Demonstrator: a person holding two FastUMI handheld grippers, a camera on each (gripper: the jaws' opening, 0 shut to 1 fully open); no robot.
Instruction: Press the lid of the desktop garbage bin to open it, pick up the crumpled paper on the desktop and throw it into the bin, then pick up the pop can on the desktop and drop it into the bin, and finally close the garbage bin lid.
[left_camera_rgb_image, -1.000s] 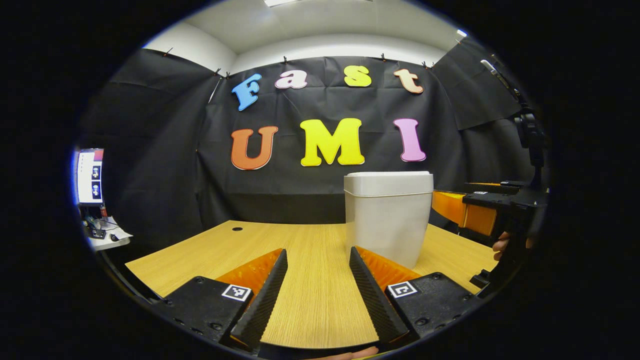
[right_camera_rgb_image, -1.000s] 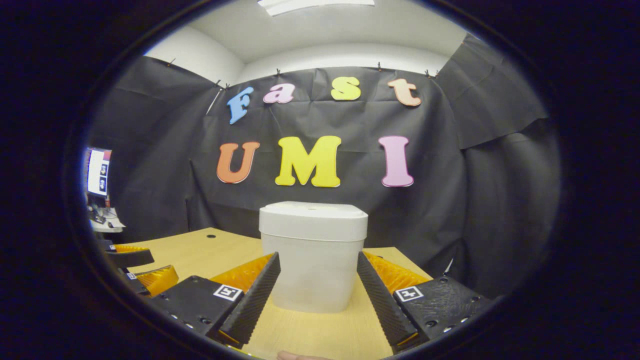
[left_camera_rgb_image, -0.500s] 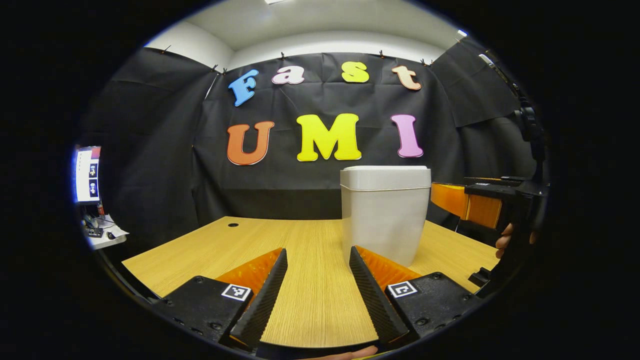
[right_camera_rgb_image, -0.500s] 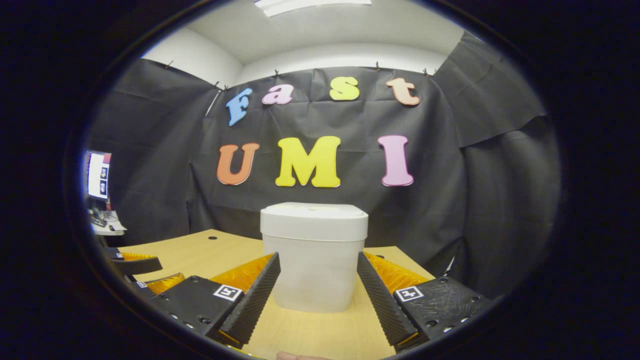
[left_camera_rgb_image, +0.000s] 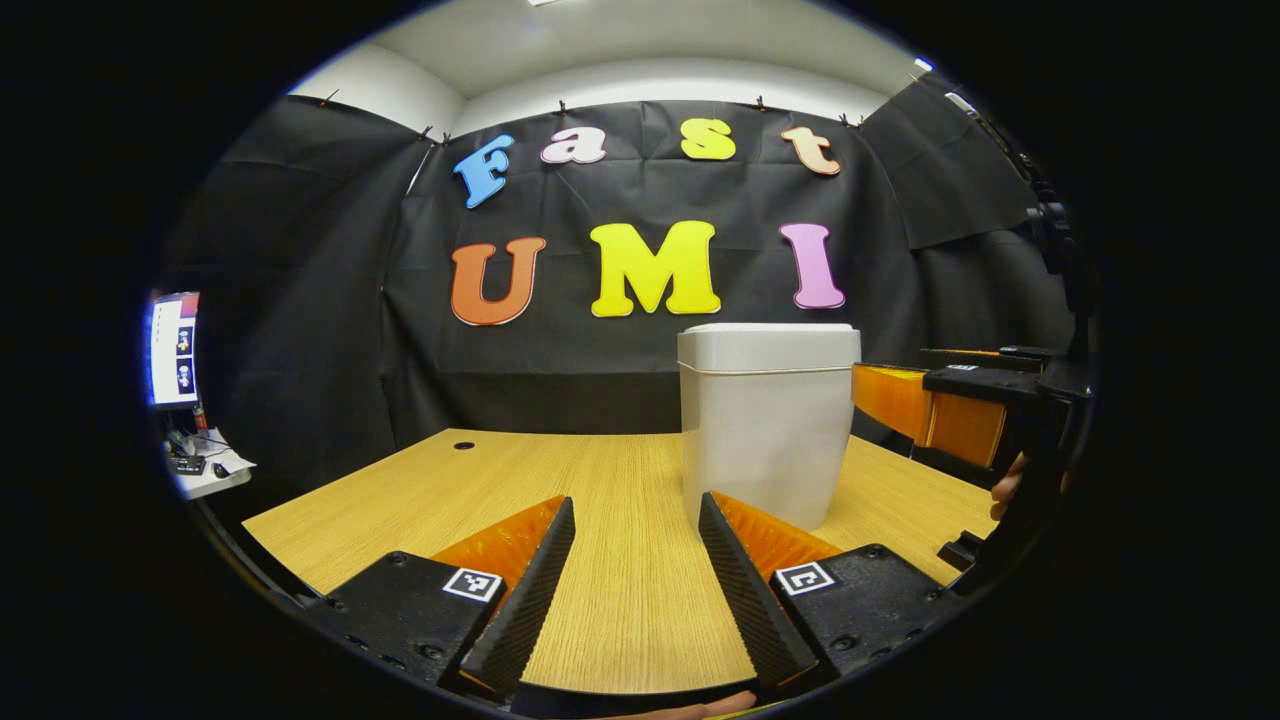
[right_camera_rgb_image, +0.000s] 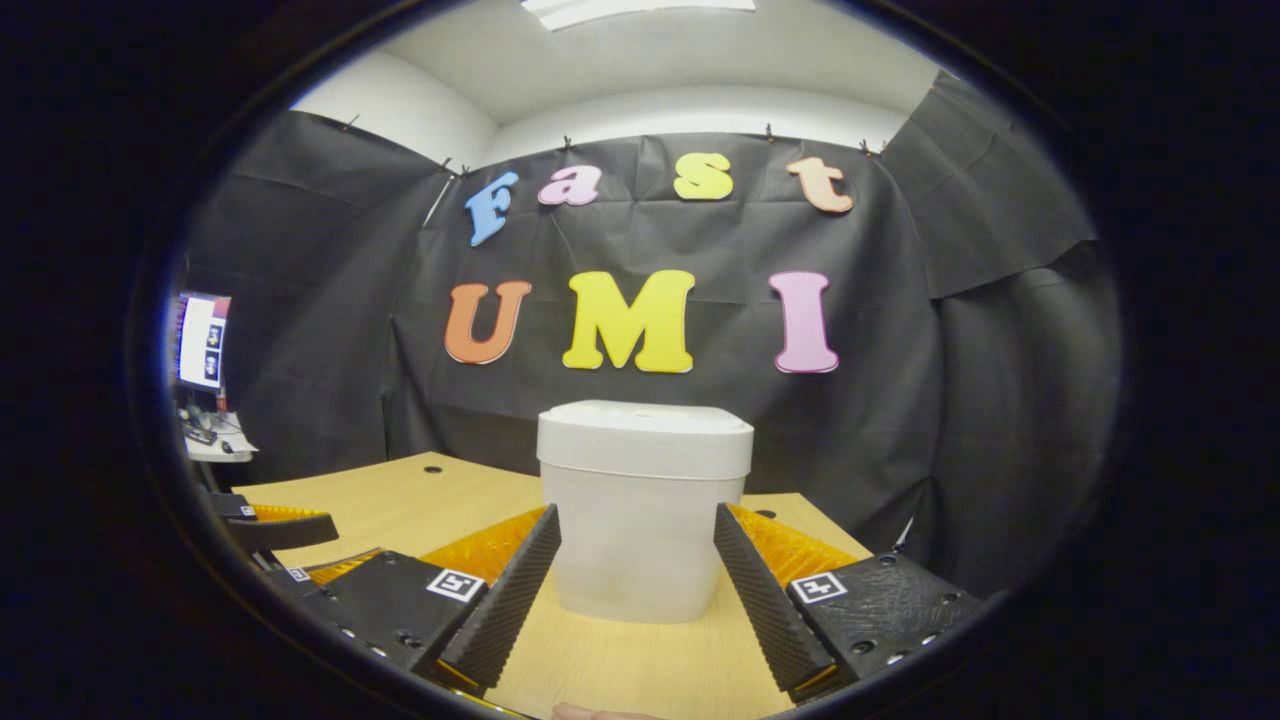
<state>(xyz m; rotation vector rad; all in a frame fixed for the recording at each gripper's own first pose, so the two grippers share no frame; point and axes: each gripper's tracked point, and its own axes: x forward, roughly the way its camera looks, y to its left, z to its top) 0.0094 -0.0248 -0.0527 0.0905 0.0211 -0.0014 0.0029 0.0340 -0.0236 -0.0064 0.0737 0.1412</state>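
A white garbage bin (left_camera_rgb_image: 768, 430) with its lid (left_camera_rgb_image: 768, 346) down stands on the wooden desk (left_camera_rgb_image: 600, 540), to the right of centre in the left gripper view. My left gripper (left_camera_rgb_image: 634, 520) is open over bare desk, left of and short of the bin. In the right gripper view the bin (right_camera_rgb_image: 642, 520) stands straight ahead with its lid (right_camera_rgb_image: 646, 436) down, and my right gripper (right_camera_rgb_image: 636, 530) is open just short of it, fingers level with the bin's sides. The right gripper (left_camera_rgb_image: 940, 405) also appears at the right of the bin in the left gripper view.
A small round hole (left_camera_rgb_image: 463, 445) lies in the desk near its far left corner. A side table with a monitor (left_camera_rgb_image: 172, 350) and clutter stands at the far left. The left gripper (right_camera_rgb_image: 280, 530) appears low at the left of the right gripper view. Black cloth walls close the booth.
The left gripper has sunk a little, so the bin sits higher in its view. The right gripper has shifted slightly left, the bin drifting right in its view. Both stayed open.
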